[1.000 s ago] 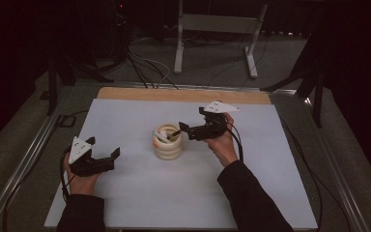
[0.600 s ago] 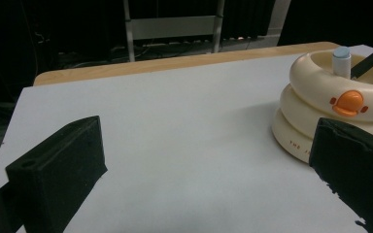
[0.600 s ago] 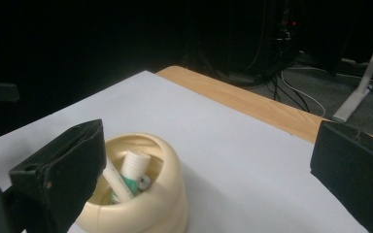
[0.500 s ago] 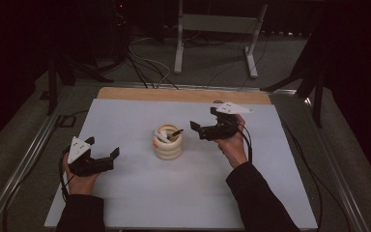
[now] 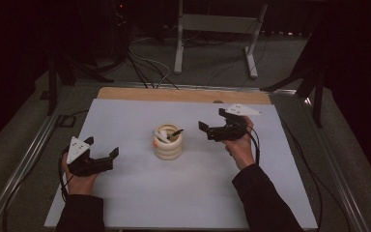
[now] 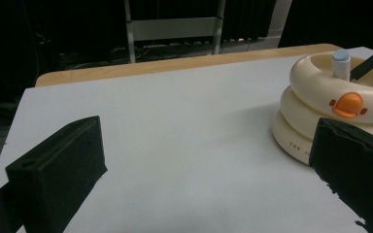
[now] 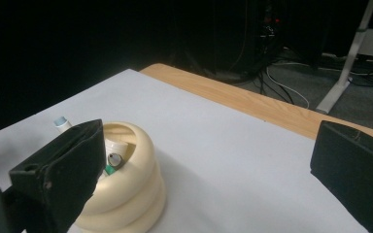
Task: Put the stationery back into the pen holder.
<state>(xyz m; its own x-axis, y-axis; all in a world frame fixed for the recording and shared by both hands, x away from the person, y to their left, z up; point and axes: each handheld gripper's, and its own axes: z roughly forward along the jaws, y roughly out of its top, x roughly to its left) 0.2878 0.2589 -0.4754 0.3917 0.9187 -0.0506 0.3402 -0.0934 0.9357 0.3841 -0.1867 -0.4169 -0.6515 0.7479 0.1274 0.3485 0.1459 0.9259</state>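
Observation:
A cream ringed holder (image 5: 168, 142) stands at the middle of the white table top (image 5: 183, 193), with a black pen (image 5: 176, 131) and a white marker leaning in it. The left gripper view shows the holder (image 6: 330, 111) with its orange button (image 6: 348, 104), the blue-capped marker (image 6: 341, 63) and the black pen (image 6: 371, 60). My left gripper (image 5: 101, 146) rests open, left of the holder and nearer me, with nothing between its jaws (image 6: 209, 145). My right gripper (image 5: 211, 121) hovers open just right of the holder, which lies behind its left jaw (image 7: 126, 194).
A wooden strip (image 5: 183, 94) runs along the table's far edge. Beyond it stand a grey metal frame (image 5: 212, 29) and loose cables (image 5: 145, 63) on the floor. Metal rails flank the table on both sides.
My right gripper has drawn back to the right, away from the holder's rim, and stands apart from it. The black pen stays in the holder. The left gripper has not moved.

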